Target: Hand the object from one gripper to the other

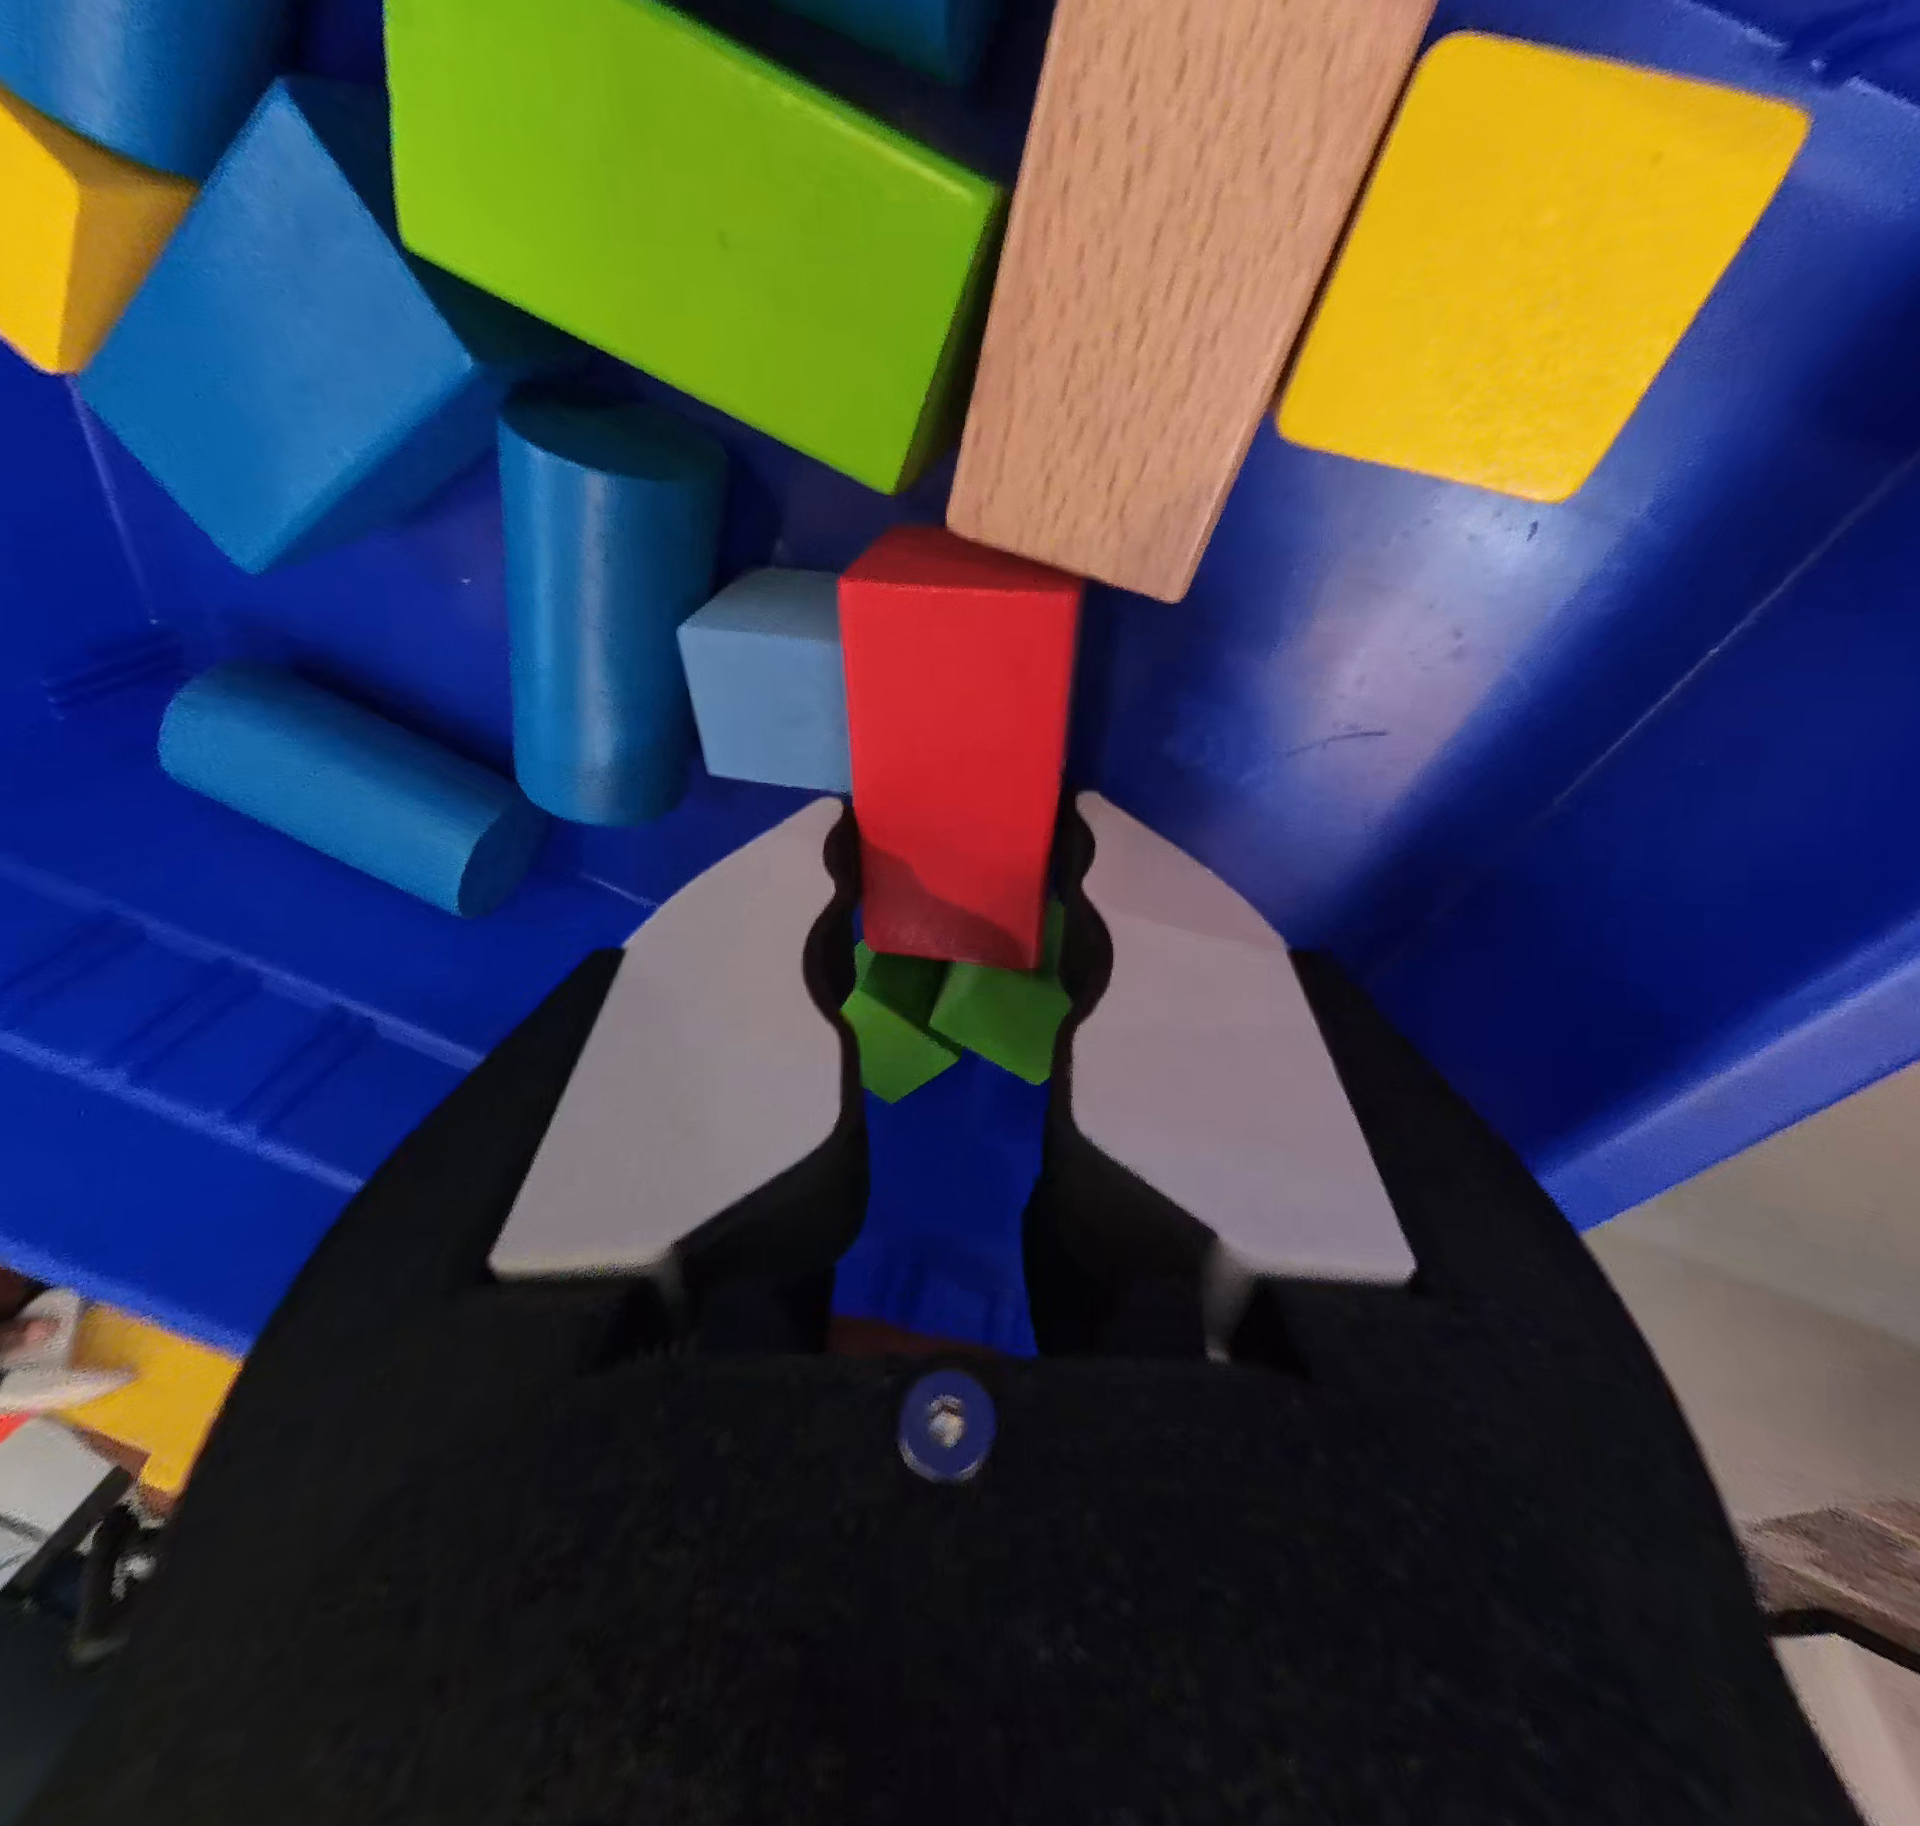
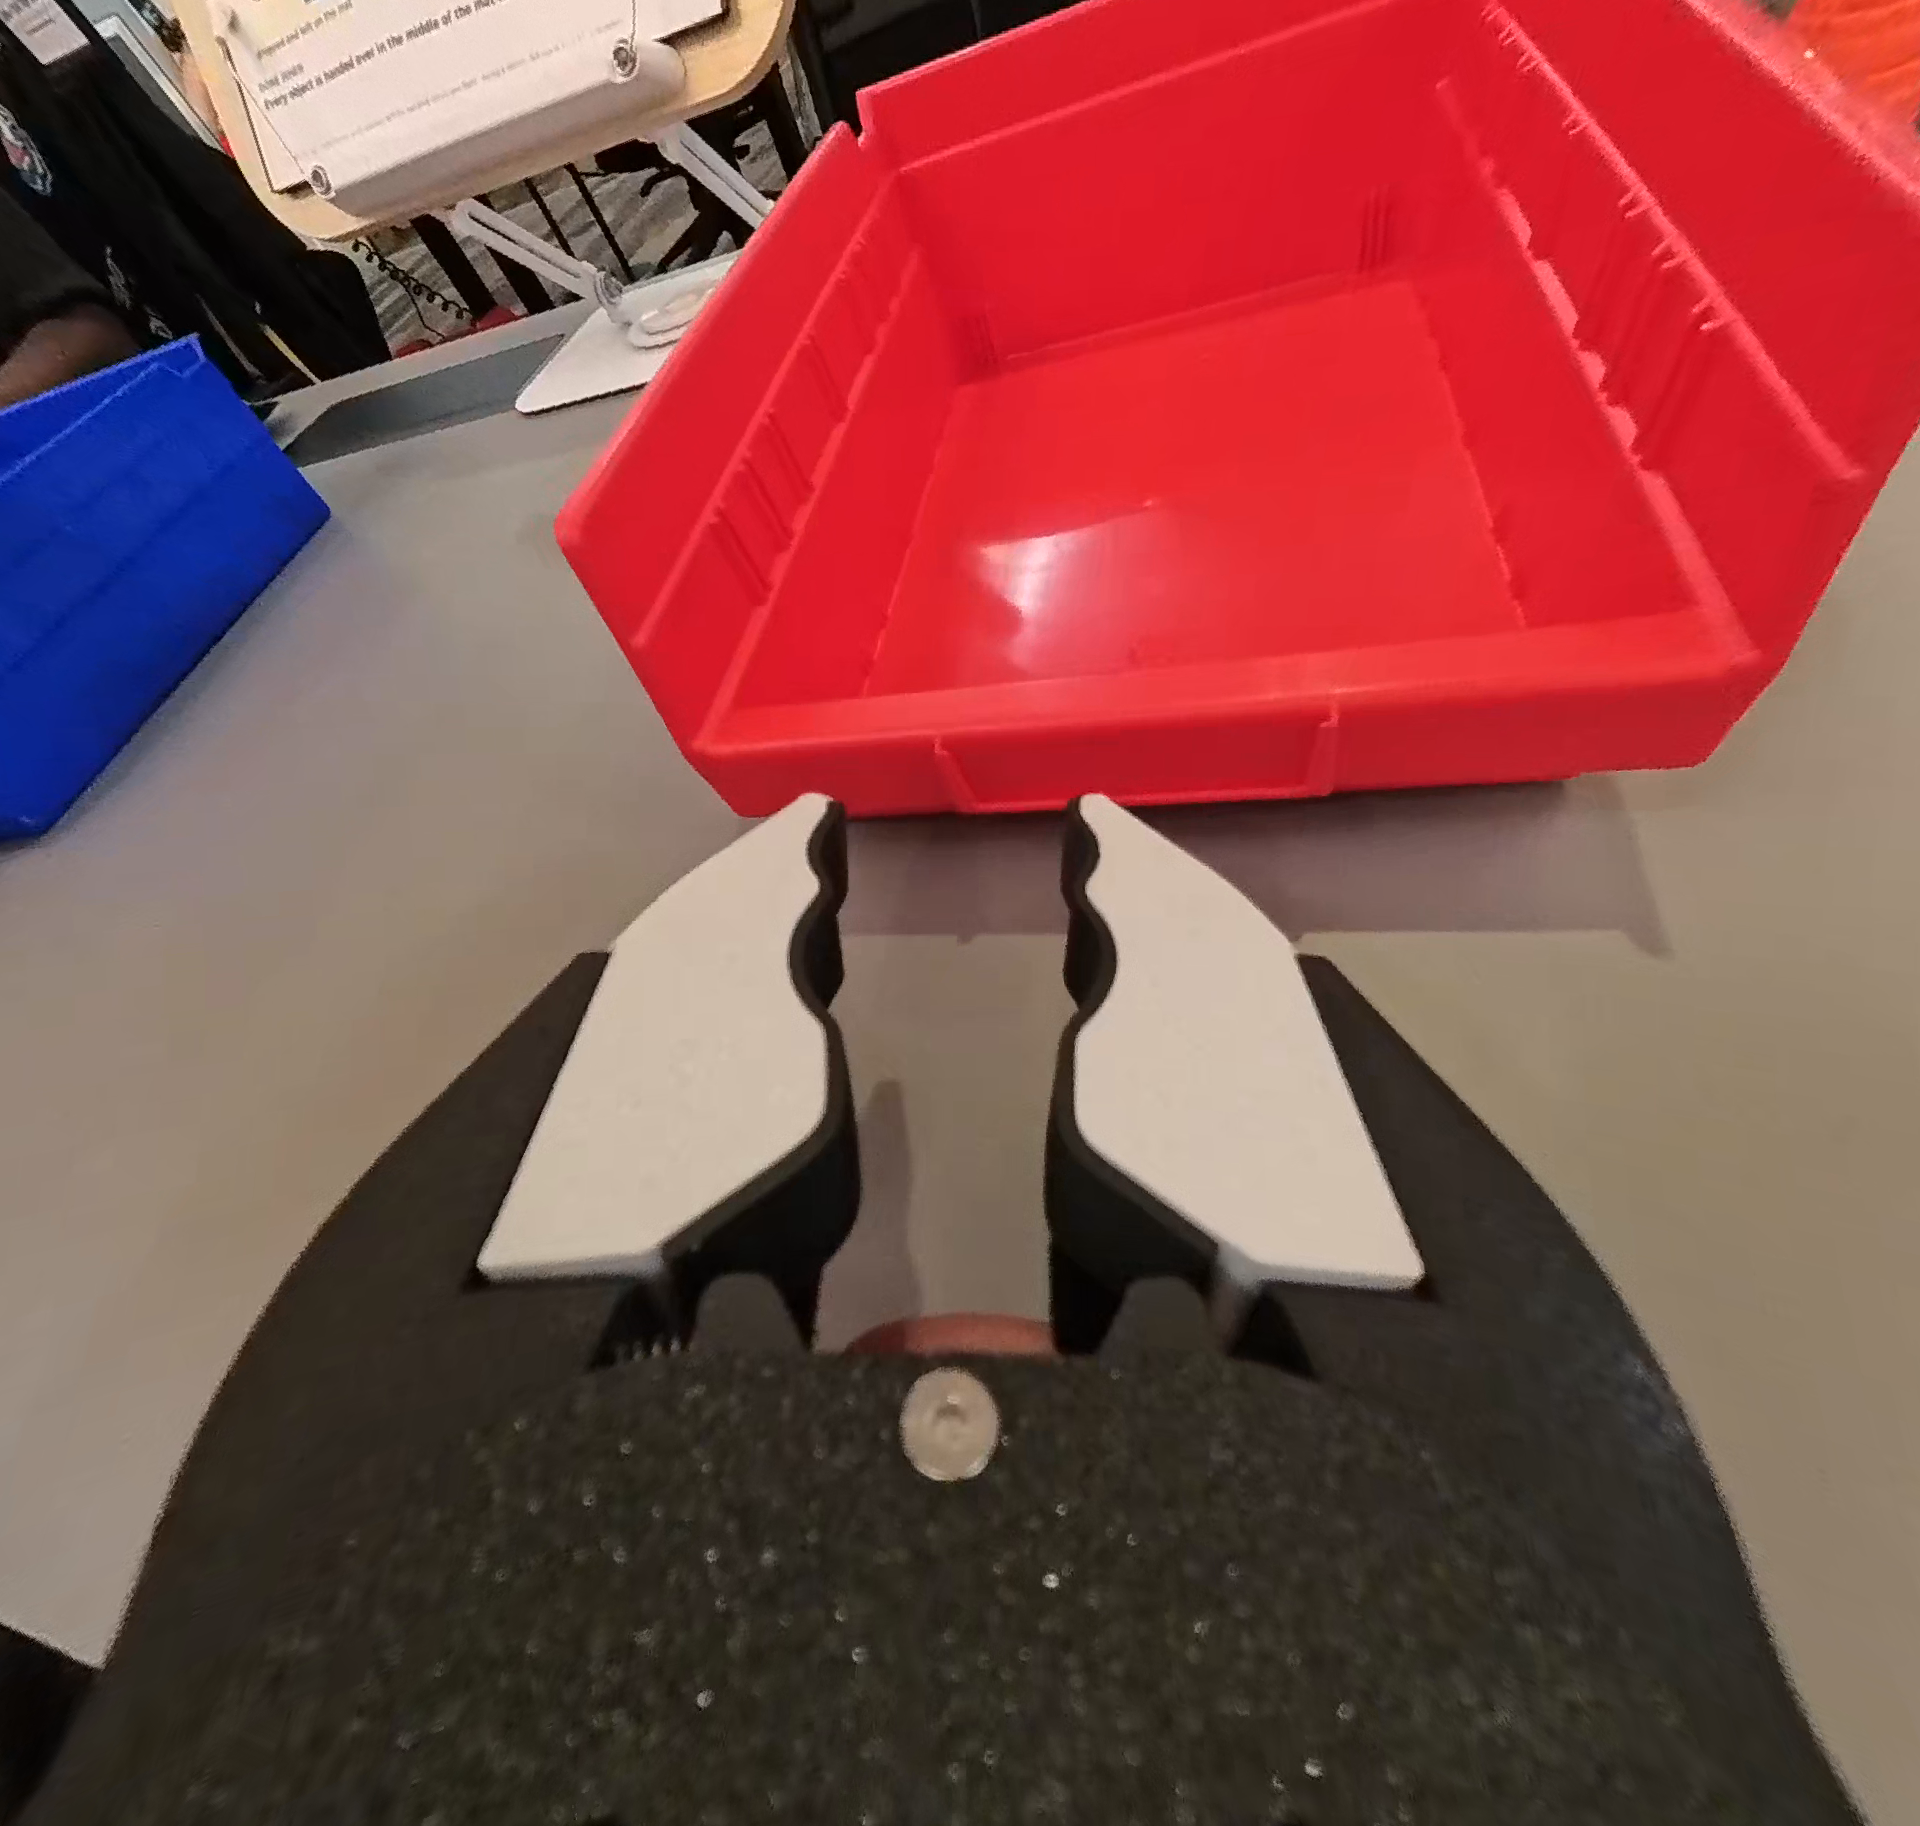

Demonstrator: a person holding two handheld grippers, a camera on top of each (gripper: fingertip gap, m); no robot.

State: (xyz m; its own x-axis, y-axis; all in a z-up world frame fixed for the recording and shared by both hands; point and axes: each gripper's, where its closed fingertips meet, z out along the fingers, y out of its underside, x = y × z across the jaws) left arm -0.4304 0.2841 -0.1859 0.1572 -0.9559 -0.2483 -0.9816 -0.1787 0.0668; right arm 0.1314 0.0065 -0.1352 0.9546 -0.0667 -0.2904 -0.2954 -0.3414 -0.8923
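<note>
In the left wrist view my left gripper (image 1: 958,841) reaches into a blue bin (image 1: 1455,789) of wooden blocks. Its jaws are closed on the near end of a long red block (image 1: 956,696), and both pads touch its sides. The block's far end sits against a plain wooden plank (image 1: 1174,249) and a light blue block (image 1: 769,685). In the right wrist view my right gripper (image 2: 956,841) is open and empty, just above the grey table (image 2: 364,841) in front of an empty red bin (image 2: 1195,529).
The blue bin also holds a large green block (image 1: 675,207), blue cylinders (image 1: 603,613), a blue cube (image 1: 281,332), yellow blocks (image 1: 1527,259) and small green pieces (image 1: 977,1023) under the red block. The blue bin (image 2: 125,571) stands left of the red bin. A sign board (image 2: 468,41) stands behind.
</note>
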